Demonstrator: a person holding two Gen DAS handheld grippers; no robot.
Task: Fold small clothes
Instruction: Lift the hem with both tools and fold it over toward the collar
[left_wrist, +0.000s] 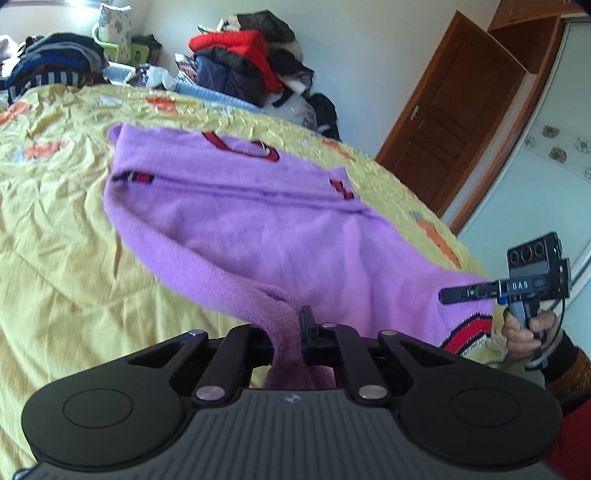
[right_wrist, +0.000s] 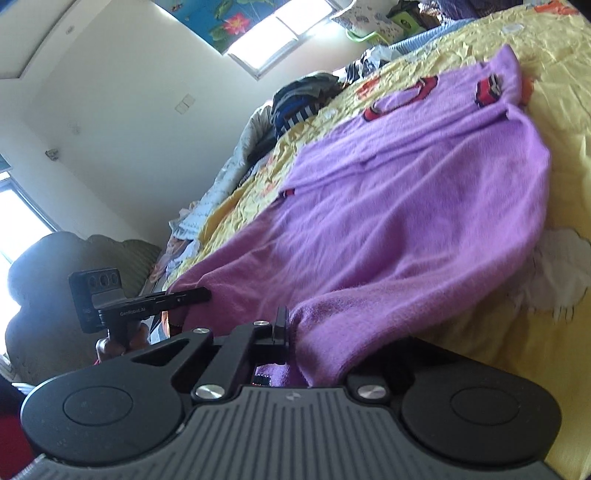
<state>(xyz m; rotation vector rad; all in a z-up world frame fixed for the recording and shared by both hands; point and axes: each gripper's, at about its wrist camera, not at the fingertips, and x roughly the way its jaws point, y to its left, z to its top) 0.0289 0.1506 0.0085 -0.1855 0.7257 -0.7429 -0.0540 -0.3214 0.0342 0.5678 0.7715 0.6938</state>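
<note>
Both grippers pinch the purple sweater's (left_wrist: 258, 221) hem, collar pointing away

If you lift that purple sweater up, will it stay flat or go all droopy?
Probably droopy: the purple sweater already sags and bunches where the left tool and right tool pinch its hem. It looks like soft knit, so likely light. The fuzzy fabric probably won't slip on the yellow bedspread.

Yellow bedspread (left_wrist: 74, 221) covered the bed, piled clothes (left_wrist: 251, 62) behind, brown wooden door (left_wrist: 450, 122) right, bright window (right_wrist: 273, 33) lit white walls
</note>
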